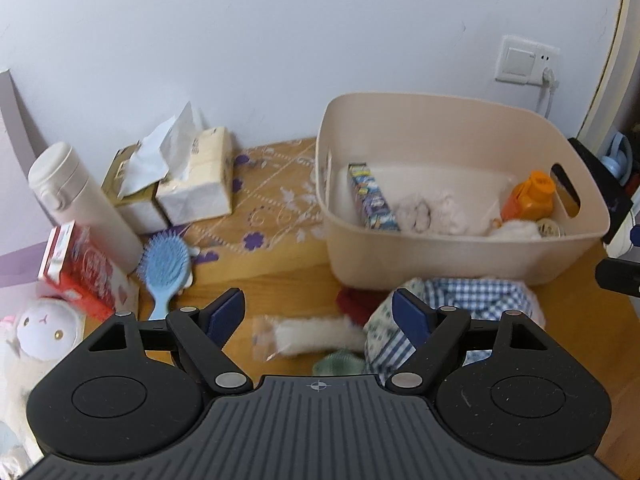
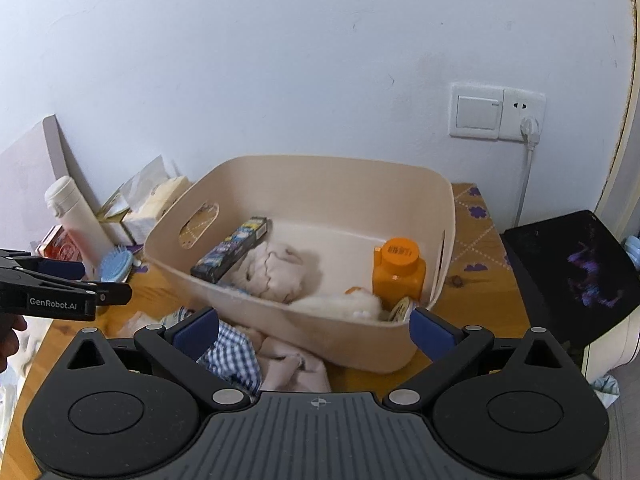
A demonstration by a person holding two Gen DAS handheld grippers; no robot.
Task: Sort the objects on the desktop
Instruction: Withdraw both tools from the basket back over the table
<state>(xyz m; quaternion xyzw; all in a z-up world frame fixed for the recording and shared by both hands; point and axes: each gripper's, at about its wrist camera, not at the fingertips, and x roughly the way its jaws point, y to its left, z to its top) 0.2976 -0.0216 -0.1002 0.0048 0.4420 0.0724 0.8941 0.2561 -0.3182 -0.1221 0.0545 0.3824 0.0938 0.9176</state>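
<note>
Both tongs wide open and empty over the cluttered wooden tabletop (image 1: 288, 280).

My left tongs (image 1: 319, 316) were spread wide, gripping nothing, above a white fluffy item in clear wrap (image 1: 308, 338), with a blue-checked cloth bundle (image 1: 452, 304) under the right finger. My right tongs (image 2: 314, 330) were fully open, also empty, at the near wall of the beige plastic bin (image 2: 360, 350), which held an orange bottle (image 2: 398, 270), a dark printed box (image 2: 230, 256) and pale plush pieces. A light-blue hairbrush (image 1: 164, 268) lay left, beside a white flask (image 1: 80, 204).
</note>
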